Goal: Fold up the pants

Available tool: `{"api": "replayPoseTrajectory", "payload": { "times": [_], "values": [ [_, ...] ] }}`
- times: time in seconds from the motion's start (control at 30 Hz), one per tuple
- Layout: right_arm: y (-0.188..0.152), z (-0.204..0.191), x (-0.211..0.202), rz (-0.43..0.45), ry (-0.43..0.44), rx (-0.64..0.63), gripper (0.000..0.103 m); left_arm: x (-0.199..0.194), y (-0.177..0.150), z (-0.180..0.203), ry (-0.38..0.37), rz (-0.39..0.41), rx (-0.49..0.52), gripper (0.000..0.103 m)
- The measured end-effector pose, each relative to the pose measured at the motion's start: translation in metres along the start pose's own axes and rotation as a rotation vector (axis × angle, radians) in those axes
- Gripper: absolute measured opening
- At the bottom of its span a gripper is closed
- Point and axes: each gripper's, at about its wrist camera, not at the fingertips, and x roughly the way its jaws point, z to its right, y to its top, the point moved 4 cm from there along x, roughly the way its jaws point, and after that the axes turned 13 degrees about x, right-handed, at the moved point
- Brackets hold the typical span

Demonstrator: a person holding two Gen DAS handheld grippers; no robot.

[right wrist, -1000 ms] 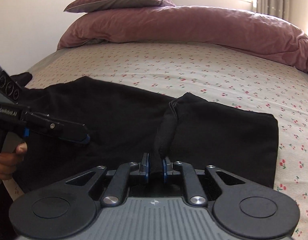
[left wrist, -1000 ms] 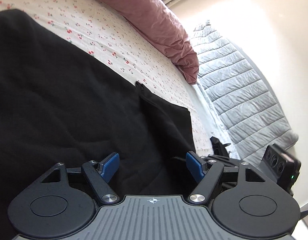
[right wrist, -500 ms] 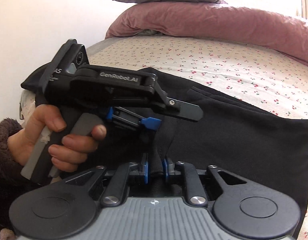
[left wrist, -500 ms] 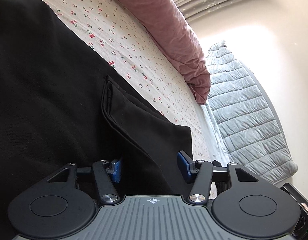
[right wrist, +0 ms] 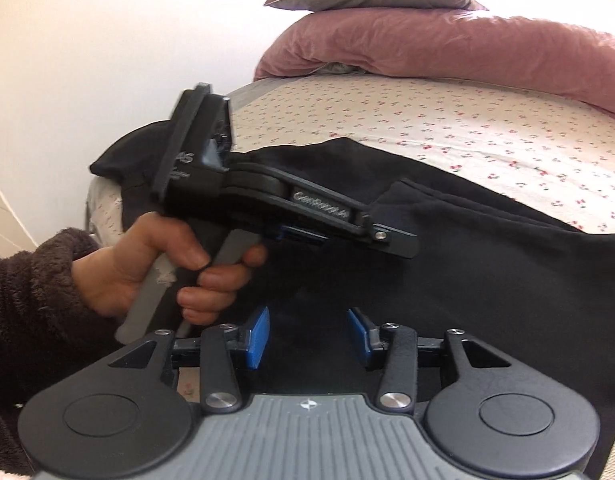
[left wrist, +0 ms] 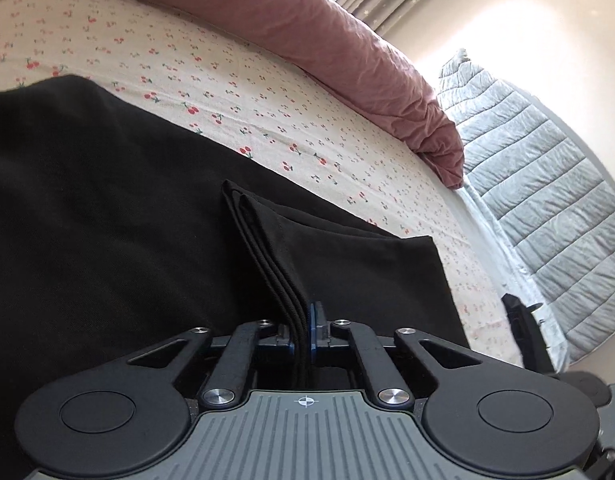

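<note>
Black pants (left wrist: pixel 107 208) on a cream bed sheet (left wrist: pixel 211 64) with small red cherries; dusty pink duvet (left wrist: pixel 307 28); grey quilted blanket (left wrist: pixel 547 184).

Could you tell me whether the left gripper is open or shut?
Shut: the left gripper pinches the stacked edges of the black pants.

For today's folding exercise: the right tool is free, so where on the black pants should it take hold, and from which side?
Grip the stacked edge of the black pants just beside where the left tool is shut on it. Those layers rise in a thin ridge a tool can straddle. The right tool, its jaws opening with nothing between them, should probably come in along the ridge from the near side.
</note>
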Motion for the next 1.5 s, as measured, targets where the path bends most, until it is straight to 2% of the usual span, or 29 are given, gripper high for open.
{"api": "replayPoseTrajectory", "payload": {
  "times": [0.13, 0.27, 0.43, 0.7, 0.93, 1.13, 1.37, 1.5],
  "values": [
    [0.003, 0.021, 0.001, 0.042, -0.133, 0.027, 0.052, -0.01, 0.006, 0.021, 0.102, -0.006, 0.186, 0.002],
    [0.002, 0.035, 0.001, 0.063, -0.226, 0.015, 0.06, -0.028, 0.014, 0.013, 0.15, -0.001, 0.199, 0.002],
    [0.003, 0.039, 0.016, 0.049, -0.279, -0.019, 0.064, -0.061, 0.02, -0.022, 0.234, -0.012, 0.175, 0.003],
    [0.008, 0.022, 0.04, 0.023, -0.269, -0.093, 0.067, -0.123, 0.018, -0.085, 0.392, 0.013, 0.123, 0.003],
    [0.016, 0.009, 0.056, 0.036, -0.242, -0.136, 0.068, -0.168, 0.014, -0.127, 0.474, 0.029, 0.059, 0.003],
    [0.025, 0.0, 0.068, 0.073, -0.212, -0.144, 0.068, -0.211, 0.012, -0.165, 0.588, 0.047, -0.004, 0.003],
    [0.033, -0.012, 0.09, 0.096, -0.186, -0.152, 0.068, -0.255, 0.006, -0.22, 0.784, 0.067, -0.075, 0.003],
    [0.032, -0.015, 0.093, 0.1, -0.181, -0.166, 0.069, -0.266, 0.005, -0.236, 0.871, 0.08, -0.085, 0.003]
  ]
}}
